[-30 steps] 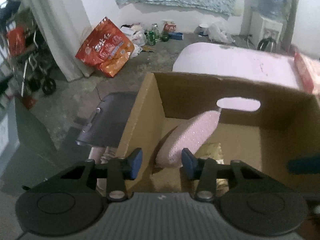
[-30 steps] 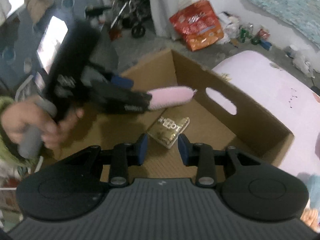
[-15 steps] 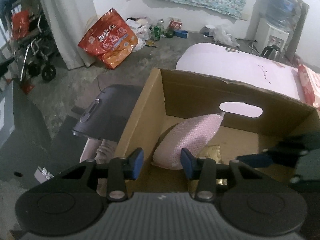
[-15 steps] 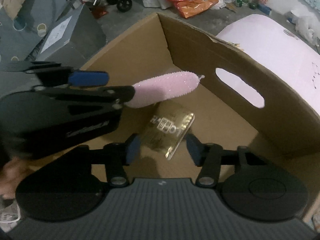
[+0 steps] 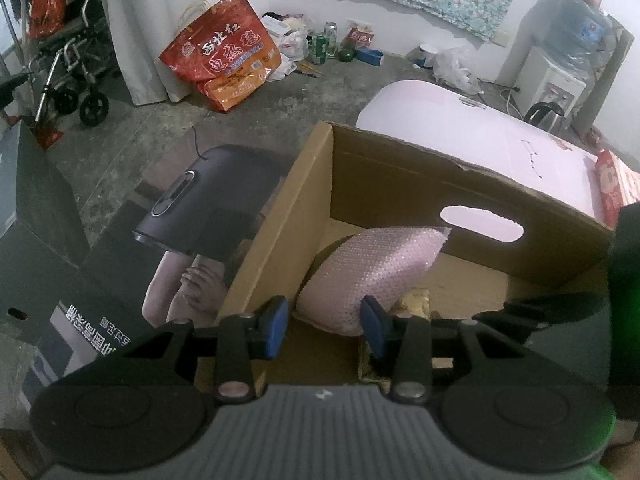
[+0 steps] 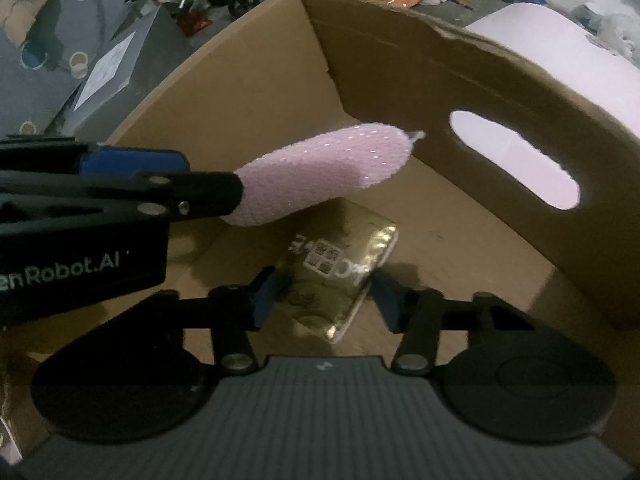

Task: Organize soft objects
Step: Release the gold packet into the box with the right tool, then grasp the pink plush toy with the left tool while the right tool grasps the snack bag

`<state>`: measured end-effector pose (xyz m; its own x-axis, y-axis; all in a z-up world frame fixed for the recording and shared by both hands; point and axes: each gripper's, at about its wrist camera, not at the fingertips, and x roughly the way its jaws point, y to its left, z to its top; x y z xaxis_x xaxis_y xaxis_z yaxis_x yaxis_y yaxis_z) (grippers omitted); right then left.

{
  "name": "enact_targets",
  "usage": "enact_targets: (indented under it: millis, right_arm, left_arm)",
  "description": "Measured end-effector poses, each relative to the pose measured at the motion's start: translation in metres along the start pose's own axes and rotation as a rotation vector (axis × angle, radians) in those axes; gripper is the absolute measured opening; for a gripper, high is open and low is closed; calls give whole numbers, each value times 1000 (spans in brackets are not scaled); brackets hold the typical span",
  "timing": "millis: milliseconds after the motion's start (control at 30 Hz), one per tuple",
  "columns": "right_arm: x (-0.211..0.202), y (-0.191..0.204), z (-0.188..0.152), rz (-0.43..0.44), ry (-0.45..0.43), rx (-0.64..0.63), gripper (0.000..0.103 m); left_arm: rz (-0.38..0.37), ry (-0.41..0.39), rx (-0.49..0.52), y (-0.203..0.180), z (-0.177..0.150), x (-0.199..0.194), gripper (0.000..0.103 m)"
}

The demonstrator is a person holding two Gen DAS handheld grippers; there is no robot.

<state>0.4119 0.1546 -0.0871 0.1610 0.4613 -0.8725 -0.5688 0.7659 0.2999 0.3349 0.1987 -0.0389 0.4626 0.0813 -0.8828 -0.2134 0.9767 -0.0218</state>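
Over the cardboard box (image 6: 248,92) we hold the pink pouch (image 6: 320,172) above its floor, pinched at one end in our left claw (image 5: 324,322). Beneath it a gold packet (image 6: 344,268) lies flat on the bottom, and our right claw (image 6: 324,300) hovers spread, straddling that packet without touching it. Outward, the box's handle cutout (image 6: 516,160) shows the pink bed (image 5: 472,136) behind. We judge the risk is crowding: both claws share one box, and a collision could knock the pouch loose.

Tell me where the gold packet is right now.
The gold packet lies flat on the cardboard box floor, below the pink pouch, straight ahead of the right gripper.
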Motion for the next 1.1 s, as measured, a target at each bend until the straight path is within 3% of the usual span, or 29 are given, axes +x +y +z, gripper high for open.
enact_targets:
  millis: [100,300,367,433,600,833,1100]
  right_arm:
    - [-6,-6,-1,-29,23,49,40]
    - [-23,-15,-3,-187,51,98,40]
    - [-26,-16,-3,-223,54,115,40]
    - [-29,-17,-2,-245,54,130,40]
    - [-29,-20,0,-246,59,179,40]
    - [-23,-29,-2,-221,61,256,39]
    - [-24,-40,-2,-130,-41,367,41]
  left_arm:
    - [0,0,0,0,0,0,44]
    - [7,-1,18,-2,-1,2,46]
    - [9,4,38,-6,-3,3,49]
    - [7,17,68,-11,-5,5,58]
    - [-32,13,50,-8,-6,0,75]
    - [-82,-18,-25,7,-2,-15,76]
    - [-125,-32,-105,18,-6,-29,78]
